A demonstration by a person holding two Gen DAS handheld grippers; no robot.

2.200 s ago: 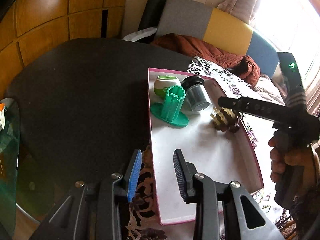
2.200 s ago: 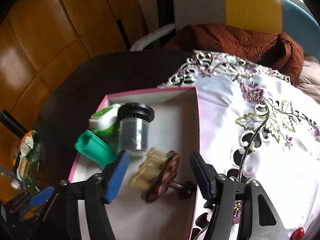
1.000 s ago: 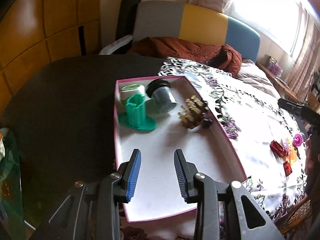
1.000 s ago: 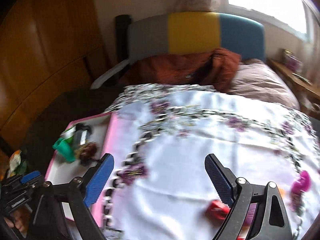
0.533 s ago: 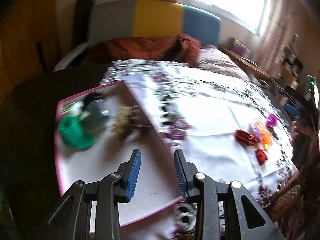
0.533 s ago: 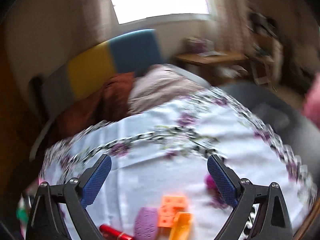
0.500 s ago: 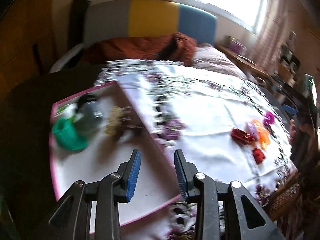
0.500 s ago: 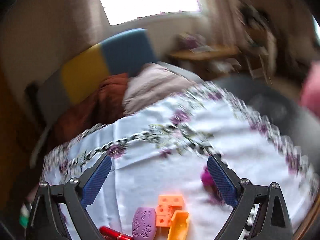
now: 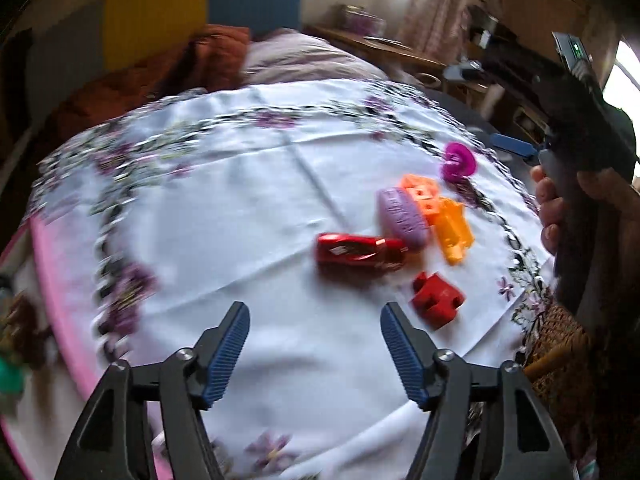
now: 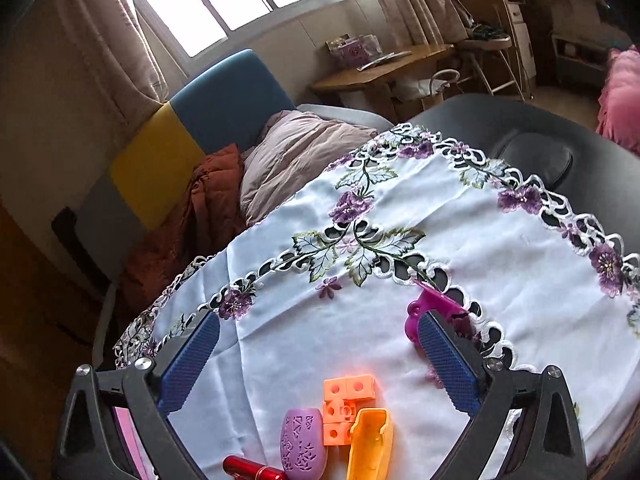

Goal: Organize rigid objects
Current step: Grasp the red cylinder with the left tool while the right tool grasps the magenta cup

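Observation:
A cluster of small toys lies on the white embroidered tablecloth [image 9: 248, 208]: a red toy car [image 9: 358, 251], a purple oval piece [image 9: 402, 218], an orange cube block [image 9: 420, 192], an orange-yellow piece [image 9: 454, 232], a red block [image 9: 438, 300] and a magenta reel [image 9: 458, 159]. My left gripper [image 9: 314, 356] is open and empty, just short of the car. My right gripper [image 10: 318, 360] is open and empty above the orange cubes [image 10: 346, 404], purple piece [image 10: 304, 446] and orange-yellow piece [image 10: 370, 442]; the magenta reel [image 10: 426, 308] sits by its right finger.
The pink-rimmed tray [image 9: 52, 300] lies at the far left of the left wrist view, its contents blurred. A sofa with yellow and blue cushions [image 10: 200, 120] and blankets stands behind the table. The dark table edge [image 10: 560, 160] curves at the right.
Both grippers have swung right, away from the tray toward the toy cluster. My left gripper's jaws have opened wider. The right gripper stays wide open.

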